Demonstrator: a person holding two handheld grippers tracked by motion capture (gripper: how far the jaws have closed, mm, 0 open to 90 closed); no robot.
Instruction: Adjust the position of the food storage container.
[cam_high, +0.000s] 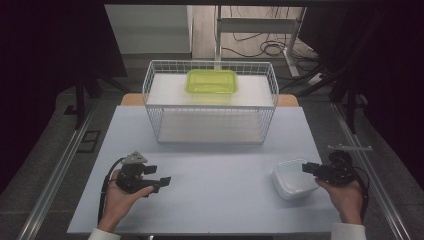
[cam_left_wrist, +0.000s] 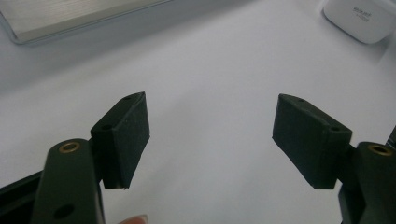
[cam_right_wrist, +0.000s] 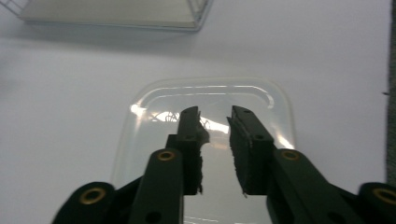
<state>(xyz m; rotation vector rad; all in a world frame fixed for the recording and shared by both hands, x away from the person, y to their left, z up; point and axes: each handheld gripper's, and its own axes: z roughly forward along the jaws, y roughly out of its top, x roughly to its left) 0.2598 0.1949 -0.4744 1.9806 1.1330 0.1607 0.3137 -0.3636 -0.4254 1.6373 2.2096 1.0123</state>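
Hovering over a clear container (cam_high: 292, 180) near the right front of the pale table (cam_high: 210, 160): right gripper (cam_high: 306, 168), held in the right hand (cam_high: 345, 197), jaws drawn in narrow with a slim gap between the pads, nothing visibly pinched. Seen from the right gripper view, both pads (cam_right_wrist: 245, 149) hanging above the container's (cam_right_wrist: 154, 107) open inside, rim apart from them on every side; touching the floor of it or not, cannot tell. Resting well apart at the left front: left gripper (cam_high: 161, 184) in the left hand (cam_high: 122, 197), jaws spread wide over bare tabletop, nothing between the pads (cam_left_wrist: 126, 135). Standing at the far middle of the table: white wire basket (cam_high: 210, 102), with a green lidded box (cam_high: 212, 81) on its upper shelf.
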